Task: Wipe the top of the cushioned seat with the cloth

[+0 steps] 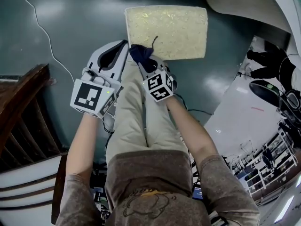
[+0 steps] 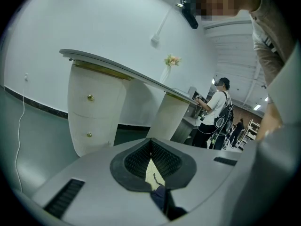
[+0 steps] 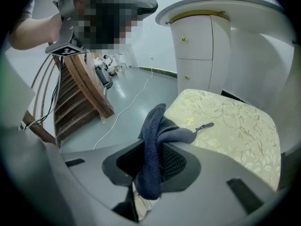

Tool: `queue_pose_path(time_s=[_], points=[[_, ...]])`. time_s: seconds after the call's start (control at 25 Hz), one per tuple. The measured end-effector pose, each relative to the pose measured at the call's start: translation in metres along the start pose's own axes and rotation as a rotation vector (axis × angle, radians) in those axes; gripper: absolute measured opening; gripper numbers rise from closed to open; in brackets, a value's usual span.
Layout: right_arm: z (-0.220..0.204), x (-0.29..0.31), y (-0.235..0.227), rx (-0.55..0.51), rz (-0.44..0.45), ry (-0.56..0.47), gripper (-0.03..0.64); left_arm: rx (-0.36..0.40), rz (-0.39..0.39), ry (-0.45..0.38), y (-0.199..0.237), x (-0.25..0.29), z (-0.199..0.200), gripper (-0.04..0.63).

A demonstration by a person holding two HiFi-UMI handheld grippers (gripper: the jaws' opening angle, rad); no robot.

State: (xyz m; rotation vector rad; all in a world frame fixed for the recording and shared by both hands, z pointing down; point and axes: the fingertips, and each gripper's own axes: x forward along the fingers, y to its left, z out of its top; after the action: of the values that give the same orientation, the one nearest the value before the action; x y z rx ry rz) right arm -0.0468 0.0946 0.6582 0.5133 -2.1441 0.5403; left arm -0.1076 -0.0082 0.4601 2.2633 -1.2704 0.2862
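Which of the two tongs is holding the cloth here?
The right tongs: the dark blue cloth is pinched between its jaws, while the left tongs hold nothing.

Floor [image 1: 75, 22] glossy dark grey, white cable [image 1: 43, 30] trailing across it. Curved white counter [image 2: 96, 107] against white wall [image 2: 94, 18]. Wooden stairs [image 1: 21, 112] at left.

My right tool [image 1: 142, 58] clamps the cloth [image 3: 153, 140]; my left tool [image 1: 118, 50] is just beside it, jaws together, both forearms outstretched.
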Motion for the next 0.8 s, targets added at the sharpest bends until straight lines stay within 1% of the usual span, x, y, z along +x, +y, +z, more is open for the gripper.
queue_pose_path(time_s=[0.16,0.4,0.8], points=[[-0.001,-0.007,-0.007,0.004,-0.006,-0.009,0.1,0.017,-0.019,0.009,-0.008,0.005,0.004,0.017],[-0.02,-0.013,-0.034,0.026,-0.028,-0.016,0.1,0.03,-0.047,0.018,-0.017,0.027,-0.001,0.017],[-0.042,-0.036,-0.069,0.078,-0.091,-0.025,0.101,0.046,-0.093,0.042,-0.038,0.041,-0.002,0.017]])
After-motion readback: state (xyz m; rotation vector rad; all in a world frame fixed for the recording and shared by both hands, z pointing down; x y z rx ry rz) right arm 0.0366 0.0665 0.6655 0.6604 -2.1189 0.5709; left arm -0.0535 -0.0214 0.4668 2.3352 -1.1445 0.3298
